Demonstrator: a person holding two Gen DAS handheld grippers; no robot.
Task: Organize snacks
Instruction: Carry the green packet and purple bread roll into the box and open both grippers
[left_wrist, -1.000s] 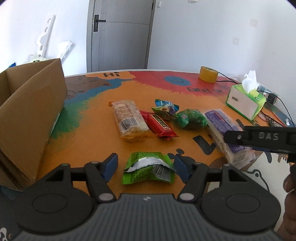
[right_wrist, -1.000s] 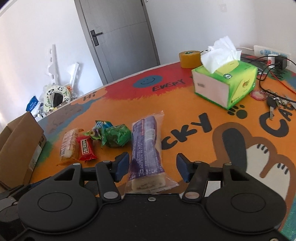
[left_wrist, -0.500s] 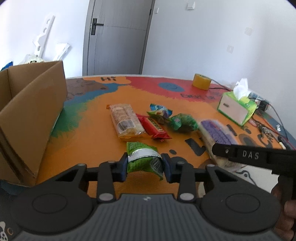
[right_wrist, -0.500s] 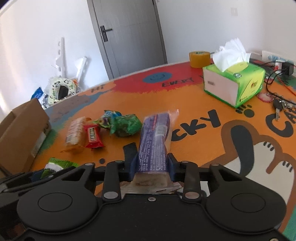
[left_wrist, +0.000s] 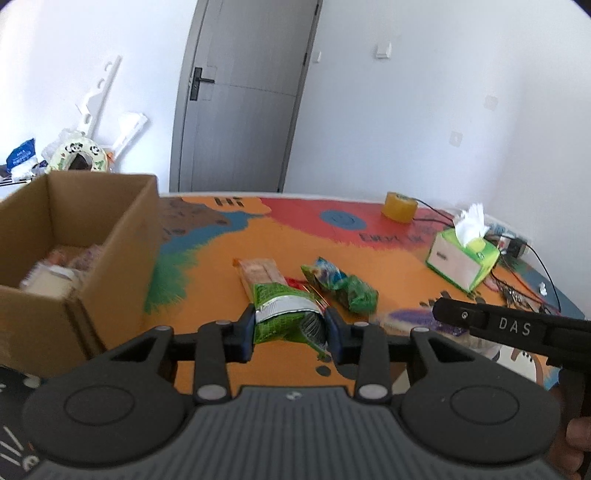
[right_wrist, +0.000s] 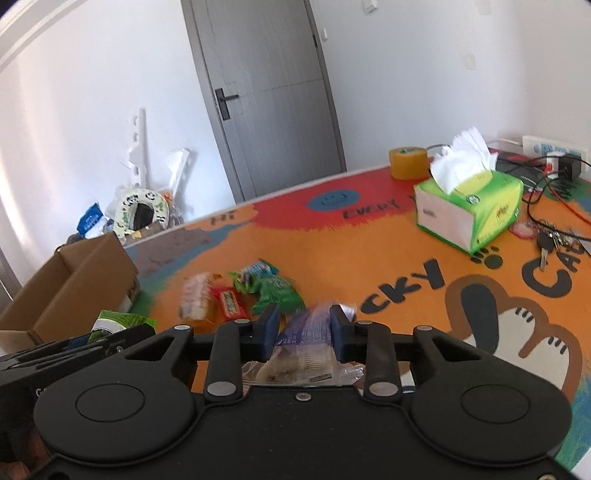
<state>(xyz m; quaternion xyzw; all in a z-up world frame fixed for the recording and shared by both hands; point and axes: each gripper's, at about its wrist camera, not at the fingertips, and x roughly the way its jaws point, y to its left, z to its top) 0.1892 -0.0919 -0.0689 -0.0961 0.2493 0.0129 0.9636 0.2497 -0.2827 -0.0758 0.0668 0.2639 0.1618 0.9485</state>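
Observation:
My left gripper (left_wrist: 290, 326) is shut on a green snack packet (left_wrist: 286, 314) and holds it above the table, right of the open cardboard box (left_wrist: 74, 236). My right gripper (right_wrist: 303, 328) is shut on a long purple biscuit pack (right_wrist: 308, 332), lifted off the table. On the table lie a biscuit pack (left_wrist: 258, 273), a red bar (right_wrist: 231, 301), a blue-green packet (left_wrist: 325, 275) and a dark green packet (left_wrist: 360, 295). The box holds several snacks (left_wrist: 55, 269).
A green tissue box (right_wrist: 469, 206), a yellow tape roll (right_wrist: 408, 162), keys (right_wrist: 550, 243) and cables with a power strip (right_wrist: 554, 155) sit at the table's far right. The orange table mat (right_wrist: 369, 258) covers the top. The right gripper's body (left_wrist: 517, 328) crosses the left view.
Both grippers closed on their snacks and lifted them off the table. The left one has swung toward the cardboard box, whose inside now shows.

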